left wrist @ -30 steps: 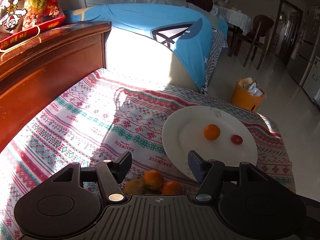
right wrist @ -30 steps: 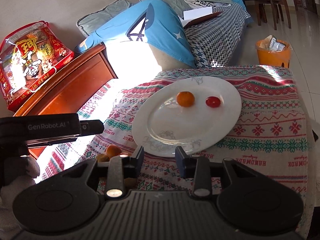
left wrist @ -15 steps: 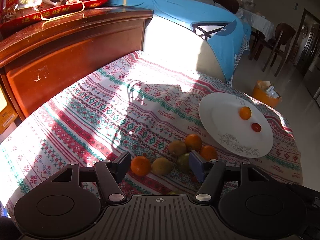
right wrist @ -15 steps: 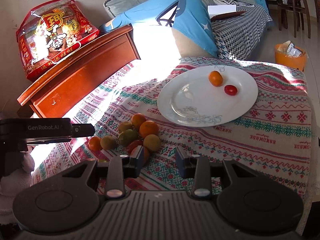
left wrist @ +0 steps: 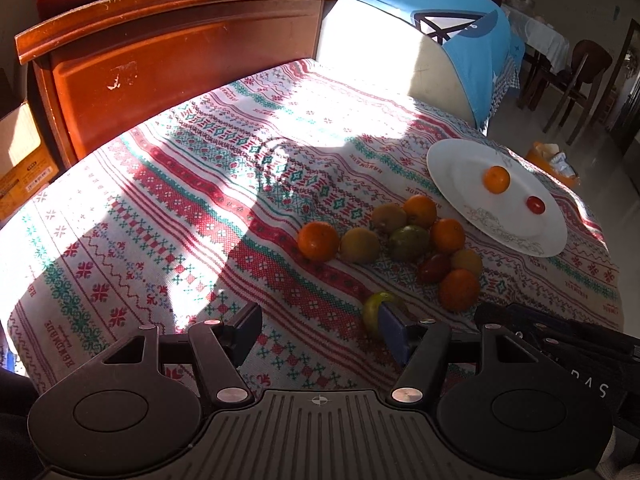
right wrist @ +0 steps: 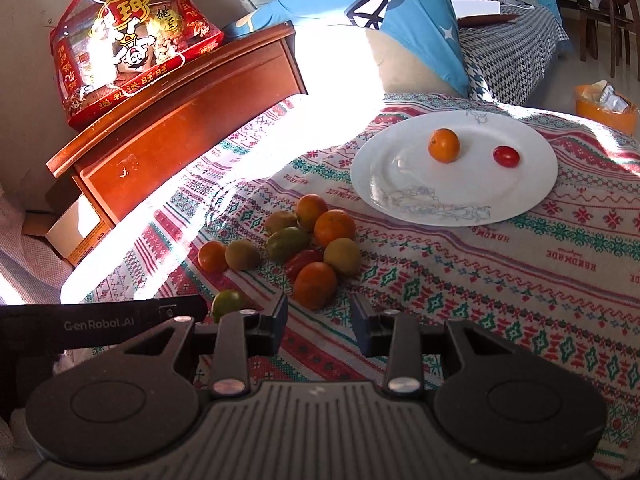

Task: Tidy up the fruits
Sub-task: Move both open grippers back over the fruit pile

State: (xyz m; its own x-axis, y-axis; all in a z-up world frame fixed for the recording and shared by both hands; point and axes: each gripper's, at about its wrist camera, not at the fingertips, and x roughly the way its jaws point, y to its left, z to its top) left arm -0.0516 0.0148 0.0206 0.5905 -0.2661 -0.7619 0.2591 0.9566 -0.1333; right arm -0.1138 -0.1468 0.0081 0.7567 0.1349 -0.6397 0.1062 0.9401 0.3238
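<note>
The fruit pile (right wrist: pixel 304 248) lies on the cloth (right wrist: pixel 500 280) at 8 o'clock from the plate (right wrist: pixel 400 184), near its rim but clear of it. The pile holds oranges, greenish-yellow fruits and a dark red one; a lone green fruit (right wrist: pixel 228 302) sits at 7 o'clock from the pile, just beside the left claw (left wrist: pixel 316 330).

Done: one orange (right wrist: pixel 444 145) and one tomato (right wrist: pixel 506 156) rest on the plate, apart from each other. Left, as judged: the whole pile.

Left claw: spread wide, holding nothing. Right claw (right wrist: pixel 320 322): spread, holding nothing, nearest orange just ahead.

The table is covered by a patterned red-green woven cloth, in strong sun with hard shadows. A wooden cabinet (right wrist: pixel 180 120) stands at 10 o'clock, carrying a red snack bag (right wrist: pixel 132 44). A sofa with a blue cover (right wrist: pixel 400 20) lies at 12 o'clock.
</note>
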